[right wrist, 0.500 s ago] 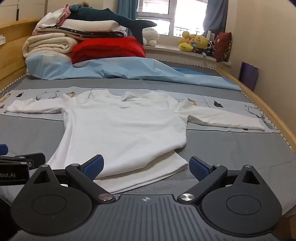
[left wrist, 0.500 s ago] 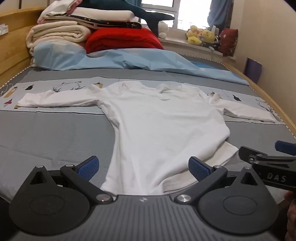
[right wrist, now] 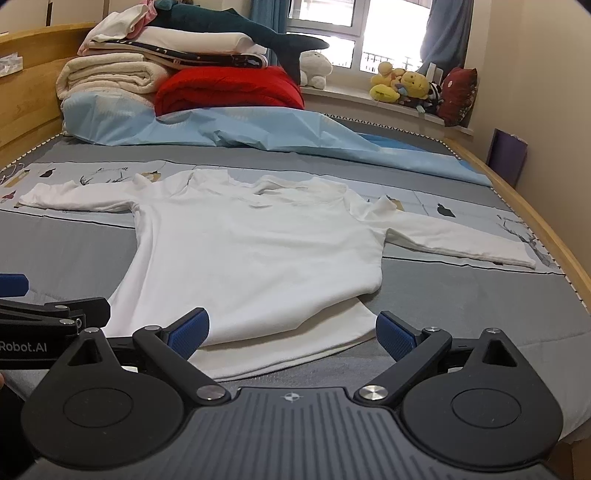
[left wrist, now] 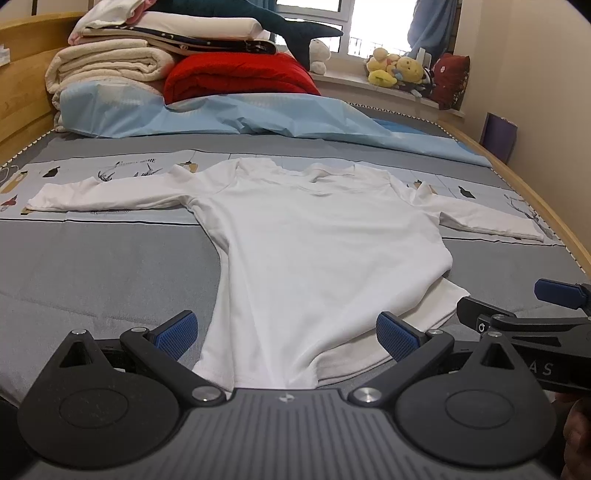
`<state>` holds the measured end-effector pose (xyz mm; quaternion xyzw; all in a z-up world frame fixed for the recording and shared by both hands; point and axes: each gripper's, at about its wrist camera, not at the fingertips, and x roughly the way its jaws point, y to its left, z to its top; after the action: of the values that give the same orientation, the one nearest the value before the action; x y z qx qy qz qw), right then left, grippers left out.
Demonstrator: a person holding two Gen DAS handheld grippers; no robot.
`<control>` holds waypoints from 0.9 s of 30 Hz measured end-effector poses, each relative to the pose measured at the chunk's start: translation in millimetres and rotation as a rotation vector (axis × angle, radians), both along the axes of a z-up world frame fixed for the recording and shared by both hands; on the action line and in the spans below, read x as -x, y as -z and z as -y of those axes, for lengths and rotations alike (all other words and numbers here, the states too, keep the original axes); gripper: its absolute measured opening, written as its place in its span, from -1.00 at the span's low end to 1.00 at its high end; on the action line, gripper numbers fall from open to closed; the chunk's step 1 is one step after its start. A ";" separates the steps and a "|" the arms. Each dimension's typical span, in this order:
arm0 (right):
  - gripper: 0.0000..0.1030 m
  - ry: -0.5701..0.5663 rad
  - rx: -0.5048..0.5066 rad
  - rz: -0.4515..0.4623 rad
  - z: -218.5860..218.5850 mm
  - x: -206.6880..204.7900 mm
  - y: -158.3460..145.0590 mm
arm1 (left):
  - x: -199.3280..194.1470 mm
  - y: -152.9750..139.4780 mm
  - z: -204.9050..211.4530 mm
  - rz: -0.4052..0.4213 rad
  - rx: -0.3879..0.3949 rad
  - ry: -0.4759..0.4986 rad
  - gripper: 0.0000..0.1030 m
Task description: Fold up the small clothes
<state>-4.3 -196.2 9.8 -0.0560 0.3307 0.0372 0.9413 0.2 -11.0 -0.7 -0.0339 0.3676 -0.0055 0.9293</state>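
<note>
A small white long-sleeved shirt (left wrist: 314, 251) lies flat on the grey bed cover, sleeves spread to both sides, collar at the far end, hem towards me. It also shows in the right wrist view (right wrist: 258, 258). My left gripper (left wrist: 286, 338) is open and empty, just above the hem's left part. My right gripper (right wrist: 291, 332) is open and empty, over the hem's right corner. The right gripper shows at the right edge of the left wrist view (left wrist: 517, 317); the left gripper shows at the left edge of the right wrist view (right wrist: 55, 314).
A light blue sheet (left wrist: 258, 114) lies bunched across the far bed. Behind it are folded white blankets (left wrist: 107, 66), a red quilt (left wrist: 240, 74) and a plush shark (left wrist: 288, 26). Stuffed toys (left wrist: 399, 70) sit on the window sill. A wooden bed rail (left wrist: 546, 206) runs along the right.
Both grippers have moved slightly forward and lower towards the shirt's hem. The shirt has not moved.
</note>
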 end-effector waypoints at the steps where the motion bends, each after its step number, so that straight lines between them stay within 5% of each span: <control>1: 0.88 0.000 0.002 -0.001 -0.2 -0.5 0.3 | 0.0 -0.1 0.3 -0.001 0.000 0.000 0.99; 27: 0.88 0.002 -0.006 -0.019 -0.1 -2.5 4.4 | -1.8 5.1 0.7 0.006 -0.005 -0.001 0.99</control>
<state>-1.8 -196.1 5.4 -0.0524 0.3394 0.0376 0.9384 2.1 -11.7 -5.8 -0.0319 0.3648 -0.0041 0.9305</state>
